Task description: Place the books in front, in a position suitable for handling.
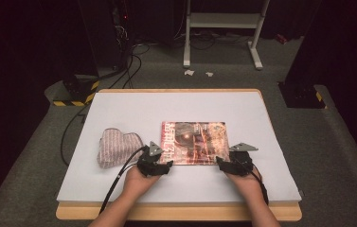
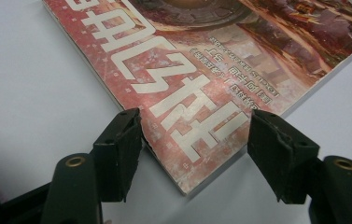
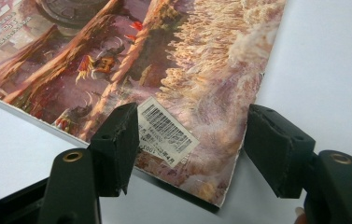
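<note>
A red-toned magazine [image 1: 194, 142] lies flat on the white table top [image 1: 181, 109], cover up. My left gripper [image 1: 161, 165] stands open at its near left corner; in the left gripper view the corner with large white characters [image 2: 183, 126] sits between the two spread jaws. My right gripper [image 1: 228, 165] is open at the near right corner. In the right gripper view that corner, bearing a white barcode sticker [image 3: 166, 130], lies between the jaws on the magazine [image 3: 164, 70]. Neither gripper grips the magazine.
A striped fabric pouch [image 1: 117, 146] lies on the table just left of the left gripper. The table's wooden front edge [image 1: 176, 212] runs below my hands. Cables [image 1: 72, 127] trail over the floor at left; a white frame [image 1: 223, 33] stands behind.
</note>
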The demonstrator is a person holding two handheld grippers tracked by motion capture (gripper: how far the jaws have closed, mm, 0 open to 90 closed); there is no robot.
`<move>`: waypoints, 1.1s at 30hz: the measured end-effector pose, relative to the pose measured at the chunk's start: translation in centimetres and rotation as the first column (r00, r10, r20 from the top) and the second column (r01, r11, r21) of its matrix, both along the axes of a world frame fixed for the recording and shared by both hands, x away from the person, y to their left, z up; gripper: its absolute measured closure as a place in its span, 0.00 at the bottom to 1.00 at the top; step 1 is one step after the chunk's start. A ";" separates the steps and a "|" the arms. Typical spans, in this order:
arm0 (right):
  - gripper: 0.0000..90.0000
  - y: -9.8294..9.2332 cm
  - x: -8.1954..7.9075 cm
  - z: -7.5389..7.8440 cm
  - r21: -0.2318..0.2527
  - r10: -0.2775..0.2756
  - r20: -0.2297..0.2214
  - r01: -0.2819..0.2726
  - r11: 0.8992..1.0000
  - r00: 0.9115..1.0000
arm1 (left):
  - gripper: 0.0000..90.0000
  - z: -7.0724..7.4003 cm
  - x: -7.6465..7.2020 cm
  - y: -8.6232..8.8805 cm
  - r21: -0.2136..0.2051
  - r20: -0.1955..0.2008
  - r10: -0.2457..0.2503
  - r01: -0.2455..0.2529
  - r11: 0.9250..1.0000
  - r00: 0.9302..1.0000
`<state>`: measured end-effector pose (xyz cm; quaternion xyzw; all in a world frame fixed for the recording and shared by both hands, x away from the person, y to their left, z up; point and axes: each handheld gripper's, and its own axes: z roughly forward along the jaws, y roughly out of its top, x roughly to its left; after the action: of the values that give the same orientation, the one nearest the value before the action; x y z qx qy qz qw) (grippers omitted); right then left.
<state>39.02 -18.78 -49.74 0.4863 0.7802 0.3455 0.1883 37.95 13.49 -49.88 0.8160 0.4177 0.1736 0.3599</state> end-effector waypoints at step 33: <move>0.44 0.1 -2.5 -0.1 0.024 0.026 0.006 -0.026 0.999 1.000 | 0.67 0.1 -4.7 0.2 0.028 0.024 -0.083 0.082 0.996 0.996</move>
<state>36.50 -18.63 -49.82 0.4773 0.7816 0.3589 0.1802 33.24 13.69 -49.77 0.8351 0.3766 0.1745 0.3611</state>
